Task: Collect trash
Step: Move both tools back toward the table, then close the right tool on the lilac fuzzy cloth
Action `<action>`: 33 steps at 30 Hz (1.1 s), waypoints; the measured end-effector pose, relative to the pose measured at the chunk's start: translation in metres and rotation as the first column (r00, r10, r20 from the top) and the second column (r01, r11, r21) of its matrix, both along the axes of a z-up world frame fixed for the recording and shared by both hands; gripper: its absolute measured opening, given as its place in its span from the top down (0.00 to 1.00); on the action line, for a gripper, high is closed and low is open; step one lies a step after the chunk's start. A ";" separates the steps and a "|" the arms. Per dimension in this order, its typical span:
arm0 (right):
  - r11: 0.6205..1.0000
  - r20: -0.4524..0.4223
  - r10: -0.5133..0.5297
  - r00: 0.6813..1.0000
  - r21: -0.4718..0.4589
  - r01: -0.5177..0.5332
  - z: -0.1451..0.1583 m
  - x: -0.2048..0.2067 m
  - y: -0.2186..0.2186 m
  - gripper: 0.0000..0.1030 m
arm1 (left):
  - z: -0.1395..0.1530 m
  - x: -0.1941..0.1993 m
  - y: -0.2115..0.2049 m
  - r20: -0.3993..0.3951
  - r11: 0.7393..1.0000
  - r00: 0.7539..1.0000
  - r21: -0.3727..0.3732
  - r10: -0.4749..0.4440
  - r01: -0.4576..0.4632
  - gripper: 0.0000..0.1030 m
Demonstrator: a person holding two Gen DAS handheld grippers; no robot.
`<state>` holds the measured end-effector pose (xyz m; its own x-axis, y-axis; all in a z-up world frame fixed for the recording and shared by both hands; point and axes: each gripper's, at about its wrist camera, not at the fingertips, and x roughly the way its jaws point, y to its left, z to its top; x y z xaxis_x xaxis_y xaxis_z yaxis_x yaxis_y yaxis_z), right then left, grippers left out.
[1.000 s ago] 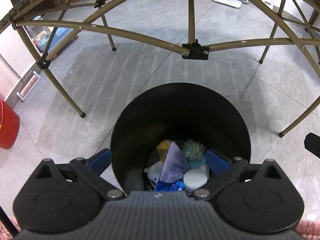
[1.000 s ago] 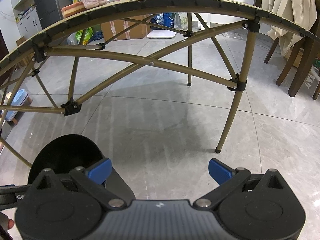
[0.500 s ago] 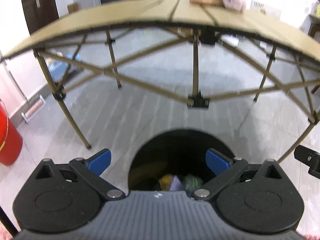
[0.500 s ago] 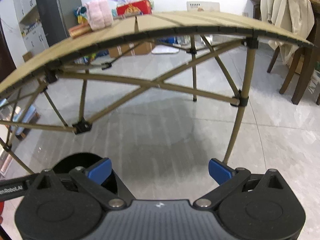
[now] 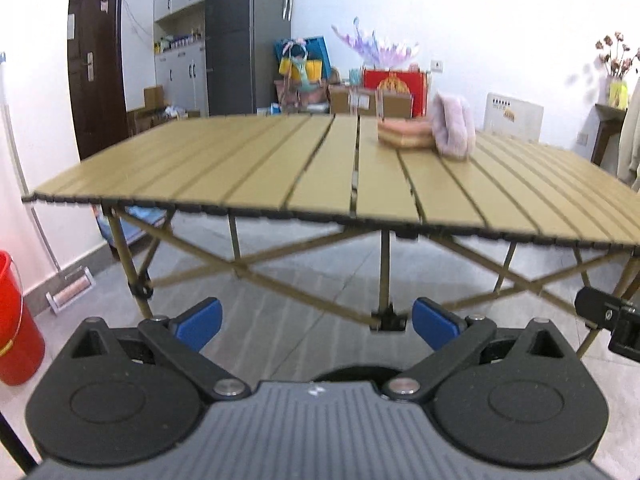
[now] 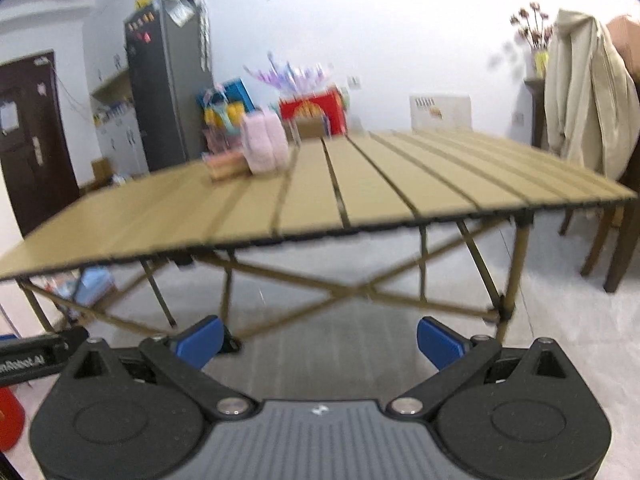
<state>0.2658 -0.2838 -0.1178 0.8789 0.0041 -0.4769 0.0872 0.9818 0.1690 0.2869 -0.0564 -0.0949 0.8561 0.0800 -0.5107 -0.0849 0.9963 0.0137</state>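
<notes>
Nearest, left hand-held gripper (image 5: pixel 316 322) spread wide, blue pads (image 5: pixel 199 321) holding nothing. Right hand-held gripper (image 6: pixel 320 338) likewise agape and empty. Just beneath the left one, only a sliver of black trash bin rim (image 5: pixel 352 373) showing, mouth upward, contents hidden. Beyond, grey tile floor (image 5: pixel 280 320), then slatted tan desk (image 5: pixel 280 168), slats running away from the cameras. Toward its far side, pink-and-tan layered block (image 5: pixel 404 134) lying flat, touching an upright fluffy pink pouch (image 5: pixel 454 126). Orange bucket (image 5: pixel 16 320) at far left.
</notes>
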 end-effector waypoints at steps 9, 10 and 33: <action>0.998 0.160 0.049 0.986 0.019 -0.052 0.053 0.032 0.012 0.00 | 0.052 0.027 0.008 0.122 0.999 0.992 0.048 -0.030 0.024 0.00; 0.998 0.172 0.055 0.984 0.032 -0.062 0.057 0.039 0.012 0.00 | 0.057 0.032 0.009 0.132 0.998 0.990 0.051 -0.038 0.032 0.00; 0.968 0.063 0.164 0.985 -0.205 -0.148 0.101 0.280 0.031 0.00 | 0.097 0.223 0.015 0.102 0.991 0.989 0.093 -0.106 0.096 0.00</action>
